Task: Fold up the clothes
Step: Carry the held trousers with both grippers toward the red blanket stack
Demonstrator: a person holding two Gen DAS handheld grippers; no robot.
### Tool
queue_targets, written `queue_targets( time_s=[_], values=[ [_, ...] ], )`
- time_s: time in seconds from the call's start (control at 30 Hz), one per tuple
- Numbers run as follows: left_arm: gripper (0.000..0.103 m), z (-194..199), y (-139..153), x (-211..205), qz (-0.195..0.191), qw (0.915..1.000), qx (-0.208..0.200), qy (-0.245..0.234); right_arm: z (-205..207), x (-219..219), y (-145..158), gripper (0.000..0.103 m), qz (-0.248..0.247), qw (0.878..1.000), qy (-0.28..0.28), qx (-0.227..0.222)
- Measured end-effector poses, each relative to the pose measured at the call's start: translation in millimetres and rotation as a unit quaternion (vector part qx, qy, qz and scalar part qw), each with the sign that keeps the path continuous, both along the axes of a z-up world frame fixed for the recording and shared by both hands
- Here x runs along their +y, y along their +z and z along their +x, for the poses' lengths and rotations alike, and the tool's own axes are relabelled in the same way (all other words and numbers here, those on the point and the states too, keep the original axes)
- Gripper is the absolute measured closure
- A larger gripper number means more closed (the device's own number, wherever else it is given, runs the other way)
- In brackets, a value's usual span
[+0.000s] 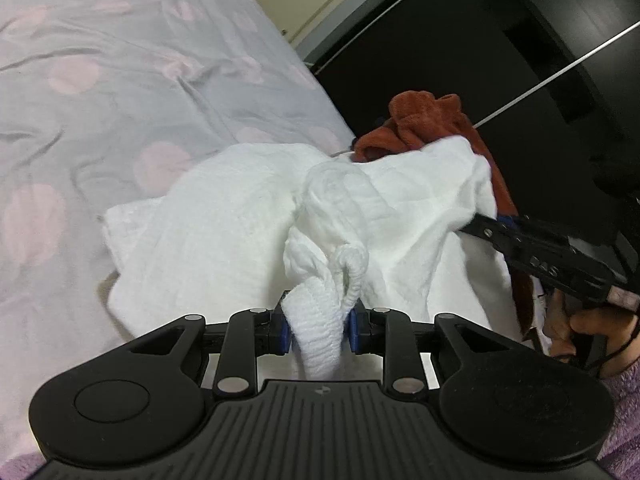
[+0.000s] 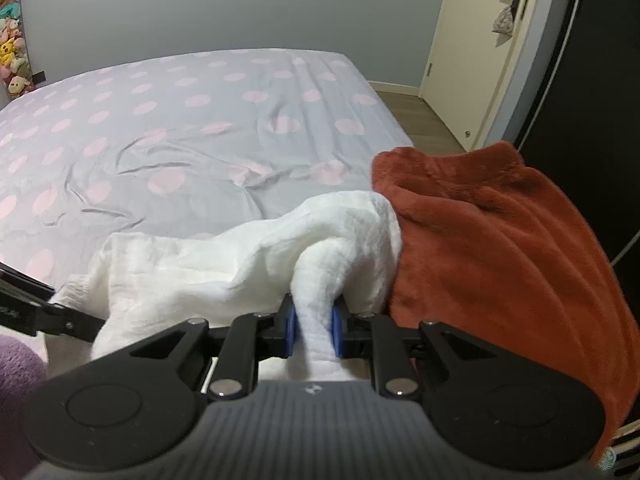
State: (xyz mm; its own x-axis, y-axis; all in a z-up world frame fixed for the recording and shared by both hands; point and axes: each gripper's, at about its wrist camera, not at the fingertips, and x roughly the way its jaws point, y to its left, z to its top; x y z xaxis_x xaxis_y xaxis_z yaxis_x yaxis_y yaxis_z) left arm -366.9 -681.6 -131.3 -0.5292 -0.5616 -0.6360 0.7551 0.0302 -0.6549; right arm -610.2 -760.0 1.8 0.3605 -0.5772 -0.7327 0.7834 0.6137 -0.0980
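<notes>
A white waffle-knit garment [image 1: 224,232] hangs bunched between my two grippers over the near edge of the bed; it also shows in the right wrist view [image 2: 200,264]. My left gripper [image 1: 318,330] is shut on a ribbed hem of it. My right gripper [image 2: 314,326] is shut on another fold of the same garment, and its fingers [image 1: 520,240] enter the left wrist view from the right. A rust-red fleece garment [image 2: 500,240] lies bunched to the right of the white one, also seen in the left wrist view [image 1: 416,124].
The bed has a grey sheet with pink dots [image 2: 180,128], wrinkled, stretching away ahead. A dark wardrobe [image 1: 500,40] stands to the right. A cream door [image 2: 480,52] is at the far right. Plush toys [image 2: 12,48] hang on the left wall.
</notes>
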Motion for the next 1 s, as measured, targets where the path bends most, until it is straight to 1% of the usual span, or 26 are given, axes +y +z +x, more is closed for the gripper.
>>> queue_targets(
  time_s=[0.13, 0.17, 0.2, 0.27, 0.33, 0.43, 0.5, 0.57, 0.67, 0.7, 0.73, 0.8, 1.0],
  values=[
    [0.08, -8, 8, 10, -0.027, 0.9994, 0.018, -0.013, -20, 33, 17, 0.085, -0.024, 1.0, 0.001, -0.007],
    [0.08, -11, 11, 13, -0.045, 0.9986, 0.021, -0.019, -27, 38, 20, 0.085, -0.027, 1.0, -0.002, -0.015],
    [0.08, -15, 15, 17, -0.058, 0.9978, 0.019, -0.026, -34, 43, 24, 0.086, -0.029, 0.999, -0.005, -0.025],
    [0.08, -24, 20, 17, -0.068, 0.9969, 0.013, -0.037, -48, 50, 30, 0.086, -0.032, 0.999, -0.018, -0.036],
    [0.08, -31, 20, 12, -0.069, 0.9966, 0.007, -0.043, -56, 53, 30, 0.086, -0.034, 0.998, -0.037, -0.029],
    [0.077, -35, 14, 3, -0.06, 0.9976, -0.006, -0.034, -59, 57, 22, 0.086, -0.032, 0.998, -0.057, -0.008],
    [0.066, -34, 9, -2, -0.046, 0.9984, -0.004, -0.031, -59, 59, 15, 0.086, -0.029, 0.997, -0.067, 0.007],
    [0.061, -32, 4, -8, -0.036, 0.9988, -0.008, -0.032, -62, 60, 10, 0.086, -0.027, 0.997, -0.078, 0.013],
    [0.054, -33, -5, -18, -0.03, 0.9988, -0.011, -0.037, -71, 57, 3, 0.086, -0.016, 0.995, -0.097, 0.004],
    [0.053, -34, -8, -22, -0.028, 0.9988, -0.011, -0.039, -73, 56, 0, 0.086, -0.013, 0.995, -0.103, 0.003],
    [0.053, -36, -11, -24, -0.027, 0.9987, -0.011, -0.043, -75, 56, -2, 0.086, -0.011, 0.994, -0.108, 0.002],
    [0.049, -38, -15, -30, -0.034, 0.9982, -0.011, -0.049, -77, 54, -6, 0.086, -0.008, 0.993, -0.114, 0.0],
    [0.045, -45, -21, -53, -0.064, 0.9953, -0.011, -0.073, -78, 54, -7, 0.086, 0.002, 0.992, -0.126, -0.007]
  ],
)
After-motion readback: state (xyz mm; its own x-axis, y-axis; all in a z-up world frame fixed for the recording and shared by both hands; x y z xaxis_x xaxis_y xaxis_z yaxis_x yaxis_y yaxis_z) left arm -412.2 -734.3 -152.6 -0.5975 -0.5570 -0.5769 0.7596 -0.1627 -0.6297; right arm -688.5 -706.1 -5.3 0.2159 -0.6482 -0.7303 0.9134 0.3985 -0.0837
